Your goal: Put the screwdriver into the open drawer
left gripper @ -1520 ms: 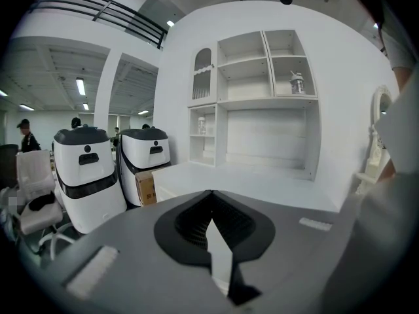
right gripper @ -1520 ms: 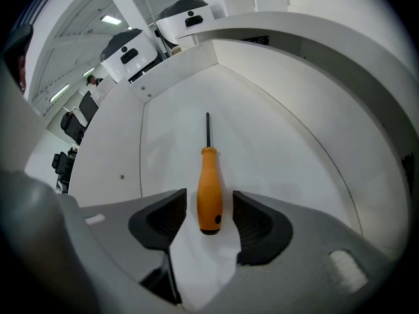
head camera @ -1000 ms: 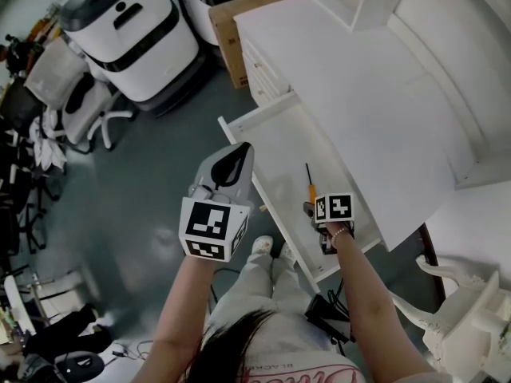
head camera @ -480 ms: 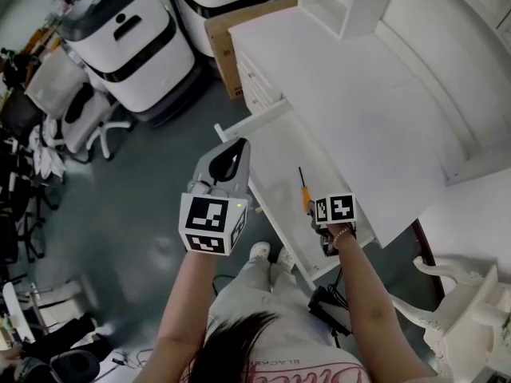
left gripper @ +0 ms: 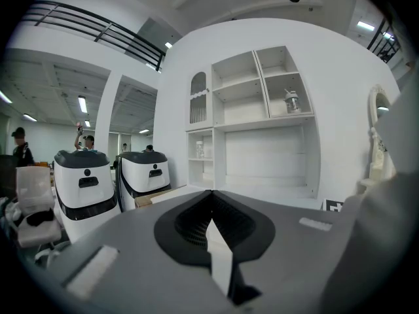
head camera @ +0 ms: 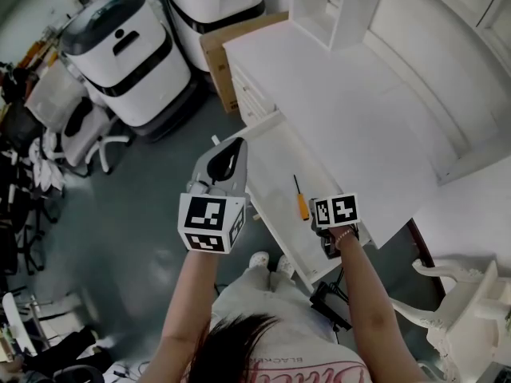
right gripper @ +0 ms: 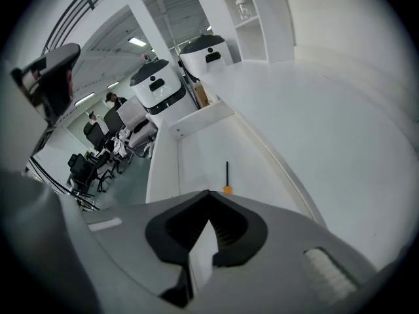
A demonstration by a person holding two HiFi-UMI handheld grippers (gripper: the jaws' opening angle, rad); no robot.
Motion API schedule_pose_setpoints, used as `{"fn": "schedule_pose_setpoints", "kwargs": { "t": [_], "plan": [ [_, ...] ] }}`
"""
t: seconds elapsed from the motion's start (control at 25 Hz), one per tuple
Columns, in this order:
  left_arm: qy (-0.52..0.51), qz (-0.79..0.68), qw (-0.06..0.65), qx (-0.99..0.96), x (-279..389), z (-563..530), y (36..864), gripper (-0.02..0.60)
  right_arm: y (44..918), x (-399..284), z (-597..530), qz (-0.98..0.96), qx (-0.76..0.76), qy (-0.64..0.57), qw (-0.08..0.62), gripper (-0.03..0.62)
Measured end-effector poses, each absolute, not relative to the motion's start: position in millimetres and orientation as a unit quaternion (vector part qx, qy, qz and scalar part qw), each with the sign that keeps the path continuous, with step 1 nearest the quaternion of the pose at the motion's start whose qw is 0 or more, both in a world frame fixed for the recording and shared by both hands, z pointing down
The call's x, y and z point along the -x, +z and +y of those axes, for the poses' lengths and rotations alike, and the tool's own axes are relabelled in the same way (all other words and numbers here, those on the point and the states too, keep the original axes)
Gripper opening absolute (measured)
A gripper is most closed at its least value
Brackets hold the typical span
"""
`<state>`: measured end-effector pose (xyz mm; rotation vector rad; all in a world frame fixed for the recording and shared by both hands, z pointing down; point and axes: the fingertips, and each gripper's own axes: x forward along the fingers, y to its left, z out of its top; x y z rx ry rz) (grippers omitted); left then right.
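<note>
The screwdriver (head camera: 299, 199), black shaft and orange handle, lies loose on the floor of the open white drawer (head camera: 271, 158). In the right gripper view the screwdriver (right gripper: 226, 174) lies just beyond the jaws, its handle partly hidden behind them. My right gripper (head camera: 321, 219) hovers above the drawer's near end, pointing steeply down, shut with nothing held; its jaws meet in its own view (right gripper: 209, 196). My left gripper (head camera: 232, 148) is held over the drawer's front edge, roughly level and shut on nothing, and its view (left gripper: 211, 195) looks toward wall shelves.
The white desk top (head camera: 359, 110) runs right of the drawer, with a shelf unit (head camera: 327, 6) at its far end. Two white machines (head camera: 128, 46), a cardboard box (head camera: 217, 46) and office chairs (head camera: 76, 114) stand at the back left. An ornate white chair (head camera: 463, 317) is at bottom right.
Both grippers have risen a little. The right gripper has lifted away from the screwdriver, which stays lying in the drawer.
</note>
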<state>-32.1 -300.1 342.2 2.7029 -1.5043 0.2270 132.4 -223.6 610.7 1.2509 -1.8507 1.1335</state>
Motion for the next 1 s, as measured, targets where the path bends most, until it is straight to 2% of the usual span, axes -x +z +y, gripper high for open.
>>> {"fn": "schedule_pose_setpoints", "kwargs": {
  "t": [0.52, 1.0],
  "plan": [
    [0.048, -0.482, 0.003, -0.875, 32, -308, 319, 0.012, 558, -136, -241, -0.725, -0.495, 0.409, 0.251, 0.002],
    [0.029, -0.47, -0.01, -0.882, 32, -312, 303, 0.012, 490, -145, -253, -0.756, -0.53, 0.316, 0.217, 0.002]
  ]
}}
